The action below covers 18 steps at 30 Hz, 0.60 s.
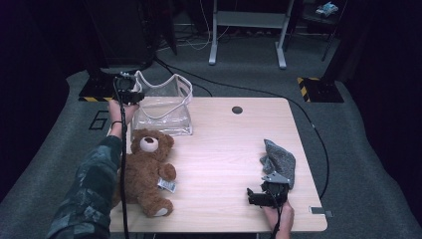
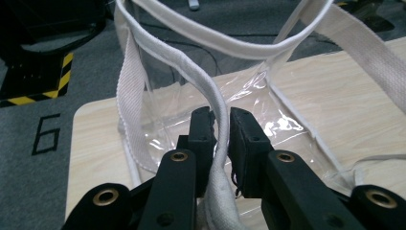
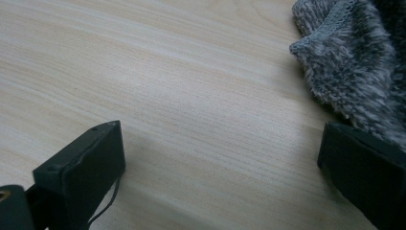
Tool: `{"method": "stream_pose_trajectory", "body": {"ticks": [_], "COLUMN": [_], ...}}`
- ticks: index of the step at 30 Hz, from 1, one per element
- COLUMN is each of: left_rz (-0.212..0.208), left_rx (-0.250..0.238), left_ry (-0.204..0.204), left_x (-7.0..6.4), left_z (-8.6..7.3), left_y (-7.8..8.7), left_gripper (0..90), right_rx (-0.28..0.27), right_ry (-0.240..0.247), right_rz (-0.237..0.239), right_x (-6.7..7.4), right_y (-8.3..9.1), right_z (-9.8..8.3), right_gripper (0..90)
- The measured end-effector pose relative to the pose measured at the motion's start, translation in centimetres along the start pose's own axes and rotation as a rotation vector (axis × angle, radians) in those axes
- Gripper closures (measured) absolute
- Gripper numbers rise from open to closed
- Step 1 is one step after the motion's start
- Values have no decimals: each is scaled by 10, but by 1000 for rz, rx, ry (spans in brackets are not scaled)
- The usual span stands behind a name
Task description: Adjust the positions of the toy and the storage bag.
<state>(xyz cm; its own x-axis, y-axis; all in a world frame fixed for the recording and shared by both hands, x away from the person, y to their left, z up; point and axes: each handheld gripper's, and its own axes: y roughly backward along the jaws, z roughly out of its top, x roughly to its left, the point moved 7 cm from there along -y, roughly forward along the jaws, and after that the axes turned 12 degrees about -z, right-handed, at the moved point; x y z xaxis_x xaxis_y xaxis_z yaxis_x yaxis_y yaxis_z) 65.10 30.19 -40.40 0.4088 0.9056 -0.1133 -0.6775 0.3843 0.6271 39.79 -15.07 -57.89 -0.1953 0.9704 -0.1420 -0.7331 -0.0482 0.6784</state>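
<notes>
While my left gripper [image 2: 221, 132] pinches the white trimmed rim [image 2: 213, 103] of the clear bag [image 1: 164, 107] between its jaws, the hold is thin: the pads [image 2: 201, 134] catch only the narrow cord edge, low in the middle of the left gripper view. I judge that if I lift or pull sideways, the rim could slide out through the pads, or the soft plastic wall could fold and shut the mouth. In the high view the bag stands at the upper left of the table [image 1: 229, 149], close to its far left edge, so a hard tug could drag it off. Just below it lies the teddy bear [image 1: 147, 169], touching or nearly touching the bag's base. My right gripper [image 1: 259, 195] rests at the lower right with jaws wide and empty, beside the grey knitted cloth [image 3: 354, 62], which a careless sweep could snag.
</notes>
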Motion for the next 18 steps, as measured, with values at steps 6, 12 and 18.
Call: {"method": "stream_pose_trajectory", "body": {"ticks": [6,12,18], "left_rz": [-33,-66,-89], "left_rx": [0,2,-1], "left_ry": [-42,-68,-77], "left_x": [-15,-33,-45], "left_z": [5,9,11], "left_y": [-9,-20,-27], "left_gripper": [796,795,794], "right_rx": [0,0,0], "right_ry": [0,0,0], "right_rz": [-1,-1,-1], "right_x": [0,0,0], "right_y": [0,0,0], "right_z": [0,0,0], "right_gripper": [14,14,15]}}
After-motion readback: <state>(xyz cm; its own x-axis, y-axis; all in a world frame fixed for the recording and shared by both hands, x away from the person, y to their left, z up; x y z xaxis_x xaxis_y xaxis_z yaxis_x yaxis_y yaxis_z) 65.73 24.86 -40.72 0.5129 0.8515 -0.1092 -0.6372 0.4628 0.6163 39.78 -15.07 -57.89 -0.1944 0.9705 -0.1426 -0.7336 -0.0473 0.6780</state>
